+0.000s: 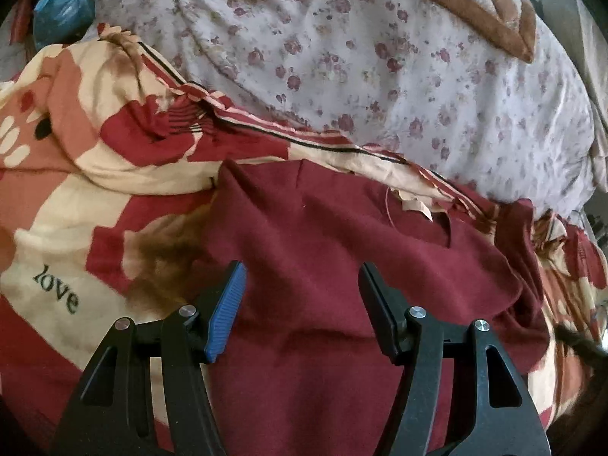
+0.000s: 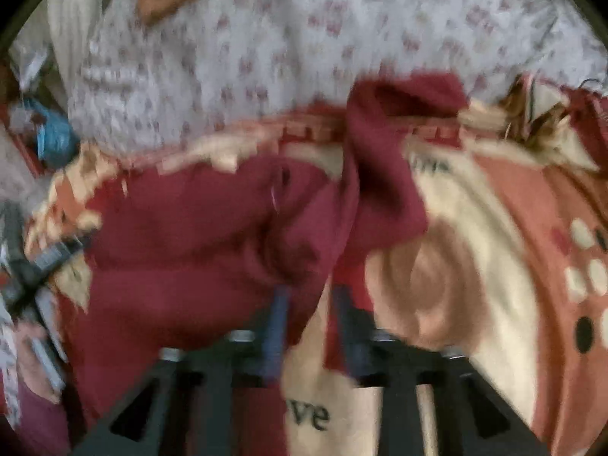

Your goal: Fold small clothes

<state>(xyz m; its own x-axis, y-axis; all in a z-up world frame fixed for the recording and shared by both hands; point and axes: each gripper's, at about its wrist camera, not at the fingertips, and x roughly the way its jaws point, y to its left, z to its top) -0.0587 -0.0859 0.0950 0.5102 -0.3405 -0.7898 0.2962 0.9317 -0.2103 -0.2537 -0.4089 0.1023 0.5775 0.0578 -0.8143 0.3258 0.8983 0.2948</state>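
Observation:
A dark red shirt (image 1: 342,266) lies spread on a patterned red and cream blanket (image 1: 68,205). My left gripper (image 1: 302,277) is open and empty, just above the shirt's middle, its neck opening ahead to the right. In the blurred right wrist view the same shirt (image 2: 182,235) lies left and ahead, with one part (image 2: 383,174) bunched and raised. My right gripper (image 2: 309,296) has its fingers partly apart at the shirt's edge; a strip of red cloth hangs between them. Blur hides whether they pinch it.
A white floral quilt (image 1: 380,57) lies behind the blanket, with a brown-edged pillow (image 1: 475,7) at the far right. A blue bag (image 1: 60,7) sits at the far left. The blanket carries the word "love" (image 1: 57,288). The other gripper (image 2: 34,266) shows at the left edge.

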